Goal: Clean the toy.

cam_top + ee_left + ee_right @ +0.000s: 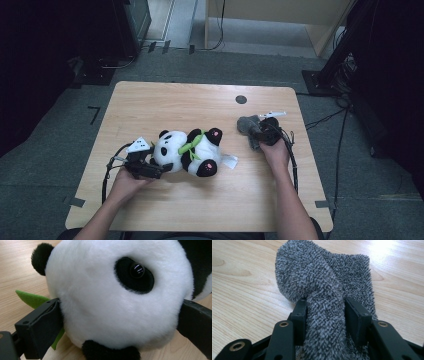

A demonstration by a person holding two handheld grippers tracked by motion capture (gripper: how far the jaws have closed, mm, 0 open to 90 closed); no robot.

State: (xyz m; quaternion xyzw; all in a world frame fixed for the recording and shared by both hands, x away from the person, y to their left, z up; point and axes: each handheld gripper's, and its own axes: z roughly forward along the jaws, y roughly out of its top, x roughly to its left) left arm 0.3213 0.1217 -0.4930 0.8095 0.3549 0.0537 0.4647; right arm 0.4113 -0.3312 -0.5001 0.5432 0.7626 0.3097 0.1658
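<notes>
Jaws of your left gripper (120, 322) are clamping both sides of the plush panda's (187, 150) white head, the toy lying on its side mid-table (165, 100). Your right gripper (325, 315) is pinching a fold of the grey fuzzy cloth (329, 280), which is resting on the wood well apart from the panda, toward the table's right edge.
</notes>
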